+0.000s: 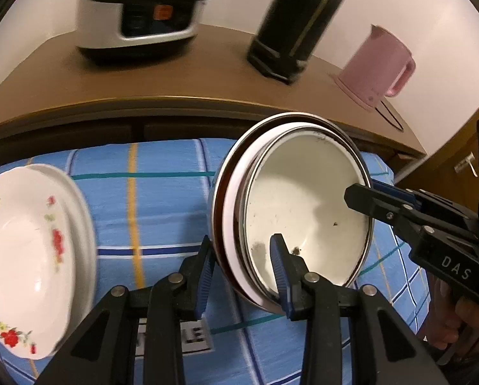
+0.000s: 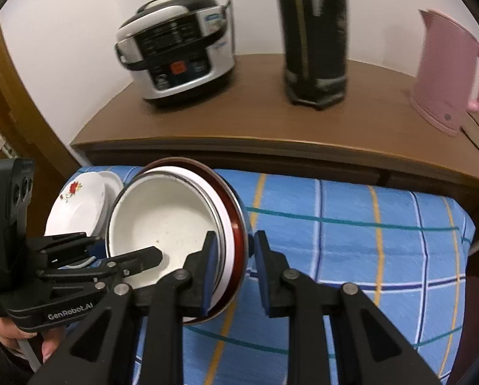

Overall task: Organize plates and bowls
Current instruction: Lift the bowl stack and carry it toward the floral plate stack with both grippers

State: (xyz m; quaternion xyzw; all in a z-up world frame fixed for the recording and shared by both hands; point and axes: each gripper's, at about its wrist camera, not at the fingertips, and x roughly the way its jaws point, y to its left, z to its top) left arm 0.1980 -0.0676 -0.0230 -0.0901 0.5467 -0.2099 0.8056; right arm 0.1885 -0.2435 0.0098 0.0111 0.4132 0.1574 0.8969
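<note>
Both grippers clamp the rim of a nested stack of bowls [image 1: 303, 211], carried tilted above the blue checked cloth [image 1: 162, 211]. The left gripper [image 1: 242, 272] pinches the near edge, one finger inside and one outside; the right gripper [image 2: 233, 269] grips the opposite edge the same way. The main risk, as I judge it, is the loose inner bowl sliding out of the tilted stack. The stack could also knock the flowered plates [image 1: 31, 256] lying nearby if it swings that way.
</note>
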